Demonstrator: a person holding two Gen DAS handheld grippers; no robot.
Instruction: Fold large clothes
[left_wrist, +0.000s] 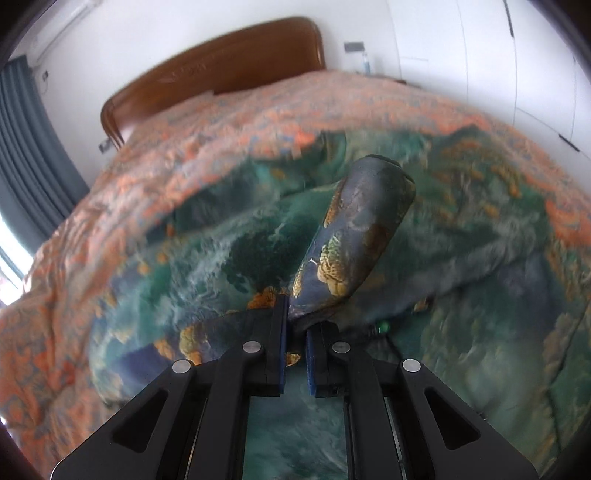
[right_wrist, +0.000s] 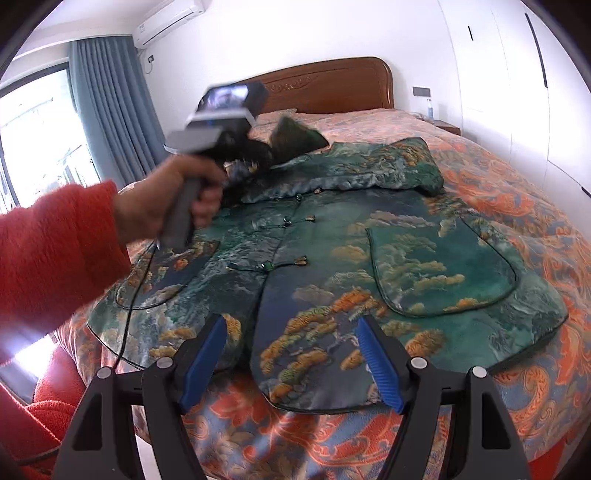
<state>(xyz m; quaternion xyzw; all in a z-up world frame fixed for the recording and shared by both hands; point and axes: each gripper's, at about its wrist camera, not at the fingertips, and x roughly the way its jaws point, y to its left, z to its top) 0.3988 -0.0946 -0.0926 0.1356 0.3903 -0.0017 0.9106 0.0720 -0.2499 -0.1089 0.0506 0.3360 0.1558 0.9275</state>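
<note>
A green and blue jacket (right_wrist: 369, 251) with gold cloud print, toggle buttons and a big patch pocket (right_wrist: 439, 269) lies front up on the bed. My left gripper (left_wrist: 295, 325) is shut on one sleeve (left_wrist: 354, 229), which rises from the jaws as a rolled tube over the jacket body (left_wrist: 207, 243). In the right wrist view a hand (right_wrist: 155, 206) in a red sleeve carries that tool above the jacket's far left, blurred, with the lifted sleeve (right_wrist: 295, 136) beyond it. My right gripper (right_wrist: 291, 325) hovers open over the jacket's near hem, nothing between its blue pads (right_wrist: 380, 362).
An orange and blue patterned bedspread (right_wrist: 480, 177) covers the bed, with a wooden headboard (right_wrist: 332, 85) at the far end. Blue curtains (right_wrist: 107, 110) and a window are at the left, white wardrobe doors (right_wrist: 517, 74) at the right. A thin black cable (right_wrist: 129, 295) hangs over the bed's near left edge.
</note>
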